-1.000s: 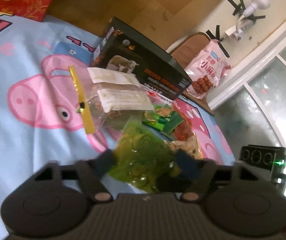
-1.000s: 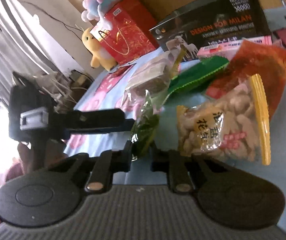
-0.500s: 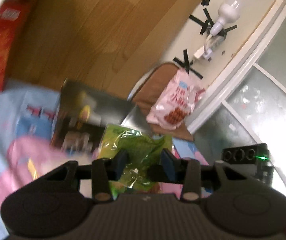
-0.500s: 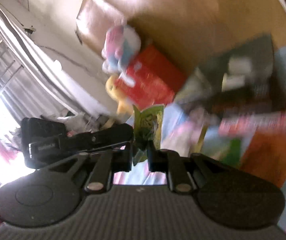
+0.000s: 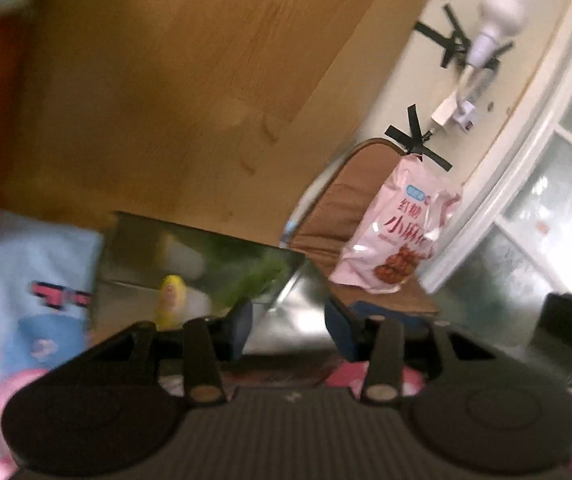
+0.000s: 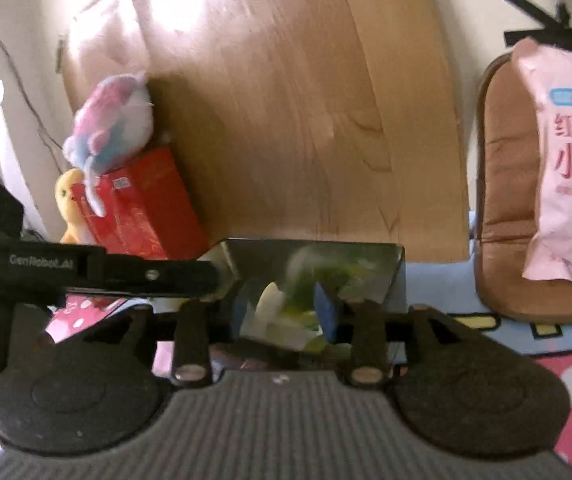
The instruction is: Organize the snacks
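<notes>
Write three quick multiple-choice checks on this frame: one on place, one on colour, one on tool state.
1. Where is the pink snack bag?
A. Inside the dark box
B. On the brown chair
C. On top of the gift bag

2. What colour is the gift bag under the plush toy?
A. Green
B. Blue
C. Red

3. How is the left tool?
A. Open, nothing between its fingers
B. Shut on a green packet
C. Shut on the pink bag

Answers:
1. B: the pink snack bag leans on the brown chair, clear of the box.
2. C: the gift bag is red, with the plush toy on top.
3. A: the left tool has its fingers spread apart with only background showing in the gap.
</notes>
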Available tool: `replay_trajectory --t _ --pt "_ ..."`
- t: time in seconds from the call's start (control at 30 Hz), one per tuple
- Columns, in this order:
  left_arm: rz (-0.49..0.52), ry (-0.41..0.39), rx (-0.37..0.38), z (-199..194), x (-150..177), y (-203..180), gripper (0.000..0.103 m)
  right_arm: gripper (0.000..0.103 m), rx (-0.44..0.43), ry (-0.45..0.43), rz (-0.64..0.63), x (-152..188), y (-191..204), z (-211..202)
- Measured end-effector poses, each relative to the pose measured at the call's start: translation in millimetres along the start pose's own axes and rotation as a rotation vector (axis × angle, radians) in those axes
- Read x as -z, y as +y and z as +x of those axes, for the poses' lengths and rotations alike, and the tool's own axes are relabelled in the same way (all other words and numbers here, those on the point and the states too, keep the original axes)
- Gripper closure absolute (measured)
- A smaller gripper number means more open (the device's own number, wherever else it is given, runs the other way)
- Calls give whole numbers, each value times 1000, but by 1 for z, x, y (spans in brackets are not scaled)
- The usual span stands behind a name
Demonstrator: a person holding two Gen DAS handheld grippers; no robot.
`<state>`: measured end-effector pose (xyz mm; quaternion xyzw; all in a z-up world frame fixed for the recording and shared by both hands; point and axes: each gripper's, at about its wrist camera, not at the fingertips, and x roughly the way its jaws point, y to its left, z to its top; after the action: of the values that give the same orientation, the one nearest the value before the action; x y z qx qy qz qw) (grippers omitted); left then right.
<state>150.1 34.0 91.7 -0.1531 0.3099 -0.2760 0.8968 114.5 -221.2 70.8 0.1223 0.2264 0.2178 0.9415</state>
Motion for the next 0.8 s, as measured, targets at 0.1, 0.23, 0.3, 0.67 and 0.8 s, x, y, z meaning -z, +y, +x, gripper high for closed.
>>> replay_trajectory --t 0.1,0.23,0.3,0.67,0.8 --pt "59 -47 -95 -41 21 0 58 62 -58 18 43 19 1 -19" --pt "91 -105 -315 -88 58 10 56 62 -125 72 61 45 12 -28" --pt "60 -127 -367 -107 75 18 56 62 -127 80 53 55 15 -31" --pt "49 -55 -138 -113 129 -17 54 62 -52 85 198 99 -7 -88" --pt "10 34 -38 -77 135 -31 48 62 -71 111 220 108 -10 -93"
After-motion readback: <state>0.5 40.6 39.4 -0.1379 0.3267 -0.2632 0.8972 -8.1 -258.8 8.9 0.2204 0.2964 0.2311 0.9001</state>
